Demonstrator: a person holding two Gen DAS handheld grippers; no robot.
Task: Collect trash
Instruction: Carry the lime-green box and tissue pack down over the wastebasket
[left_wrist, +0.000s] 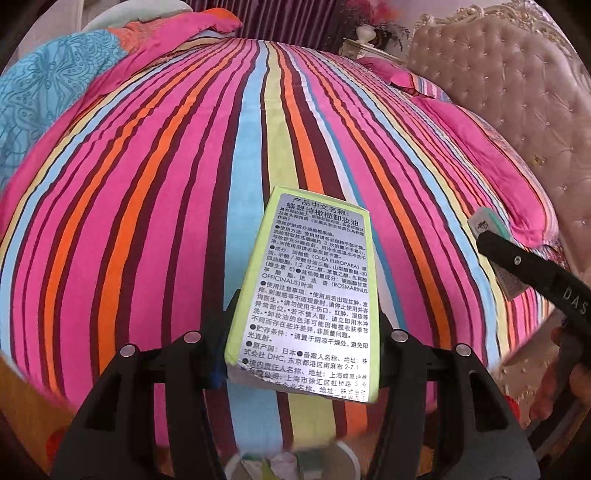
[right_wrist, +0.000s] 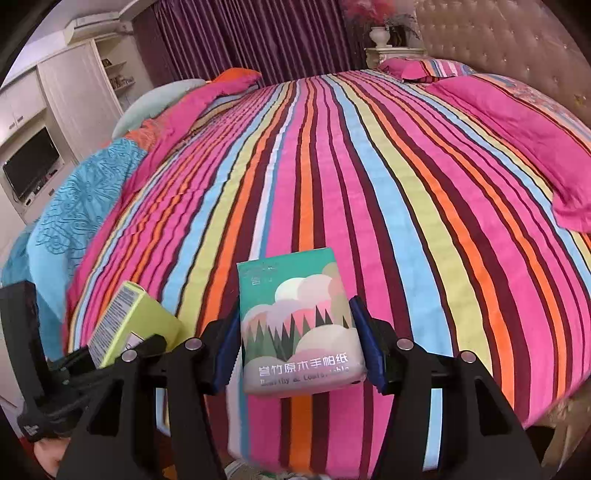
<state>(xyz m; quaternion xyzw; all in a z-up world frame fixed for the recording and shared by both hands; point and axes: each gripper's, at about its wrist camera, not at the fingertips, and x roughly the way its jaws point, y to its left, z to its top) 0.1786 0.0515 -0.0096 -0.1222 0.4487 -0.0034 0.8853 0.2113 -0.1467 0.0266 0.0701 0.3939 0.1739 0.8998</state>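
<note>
My left gripper (left_wrist: 303, 350) is shut on a tall lime-green carton (left_wrist: 310, 288) with a silver label of printed text, held above the near edge of the striped bed. The carton also shows in the right wrist view (right_wrist: 133, 325) at lower left. My right gripper (right_wrist: 295, 350) is shut on a tissue pack (right_wrist: 299, 325) printed with green trees and pink clouds. In the left wrist view the right gripper (left_wrist: 495, 243) and the tissue pack (left_wrist: 491, 221) show at the right edge. A white bin rim (left_wrist: 351, 458) with crumpled trash inside sits below both grippers.
The bed (right_wrist: 332, 166) with a bright striped cover fills both views. Pink pillows (right_wrist: 524, 129) lie at right by a tufted headboard (left_wrist: 517, 92). A blue and pink folded quilt (right_wrist: 85, 195) lies at left. A cabinet with a TV (right_wrist: 31, 166) stands far left.
</note>
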